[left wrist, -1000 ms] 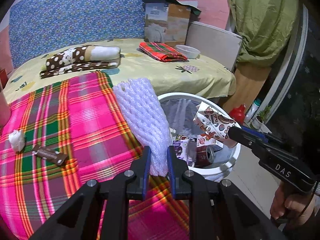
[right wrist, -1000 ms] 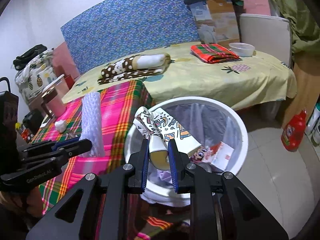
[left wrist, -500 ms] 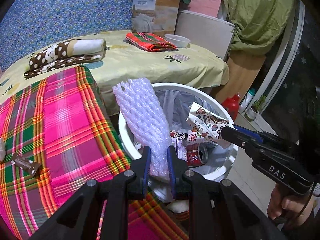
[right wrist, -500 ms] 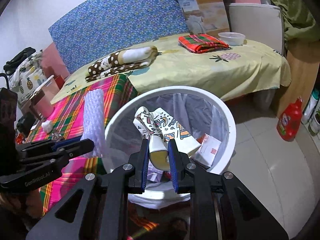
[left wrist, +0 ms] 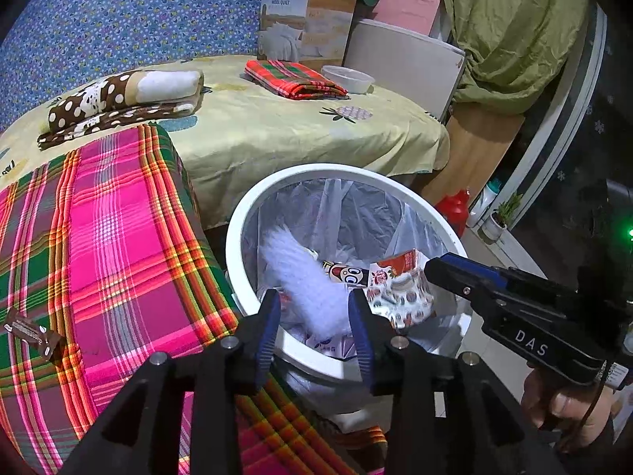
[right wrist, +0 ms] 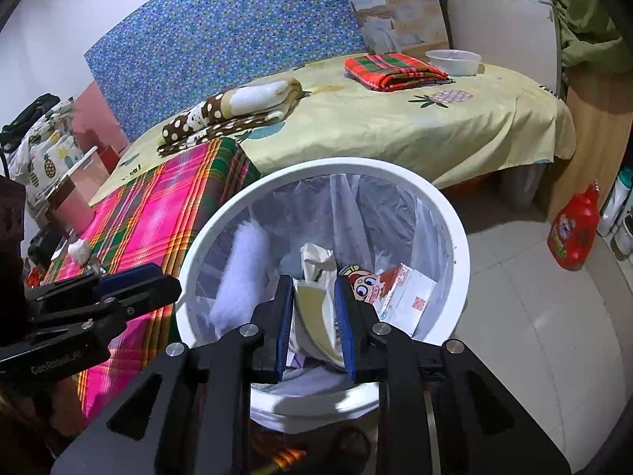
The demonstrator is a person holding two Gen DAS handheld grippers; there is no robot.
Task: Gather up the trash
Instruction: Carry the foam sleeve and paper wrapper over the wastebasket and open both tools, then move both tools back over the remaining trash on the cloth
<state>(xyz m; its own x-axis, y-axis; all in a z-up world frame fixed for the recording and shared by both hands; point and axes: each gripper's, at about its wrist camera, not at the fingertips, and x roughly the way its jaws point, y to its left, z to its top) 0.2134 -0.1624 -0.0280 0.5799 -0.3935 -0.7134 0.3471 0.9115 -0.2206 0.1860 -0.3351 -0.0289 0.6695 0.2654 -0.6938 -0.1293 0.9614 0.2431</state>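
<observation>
A white trash bin [left wrist: 253, 213] [right wrist: 451, 213] with a clear liner stands beside the plaid-covered bed. My left gripper [left wrist: 314, 316] is open over the bin; the white foam net [left wrist: 304, 277] [right wrist: 241, 273] is blurred, falling inside the bin. My right gripper [right wrist: 314, 312] is over the bin with jaws slightly apart around the patterned paper cup [right wrist: 316, 301], which looks blurred and loose. The cup shows in the left view [left wrist: 399, 297]. Cartons [right wrist: 399, 293] lie in the bin. A brown wrapper [left wrist: 31, 332] and white tissue [right wrist: 81, 249] remain on the plaid cloth.
The pink plaid blanket [left wrist: 99, 237] covers the near bed; a yellow sheet [left wrist: 296, 130] holds a folded dotted blanket [left wrist: 118, 95], a red plaid cloth [left wrist: 292, 83] and a plastic bowl [left wrist: 348, 79]. A red detergent bottle [right wrist: 573, 233] stands on the tiled floor.
Both grippers moved over the bin. The left opened and let go of the foam net, which drops in. The right jaws widened and the cup is sliding down.
</observation>
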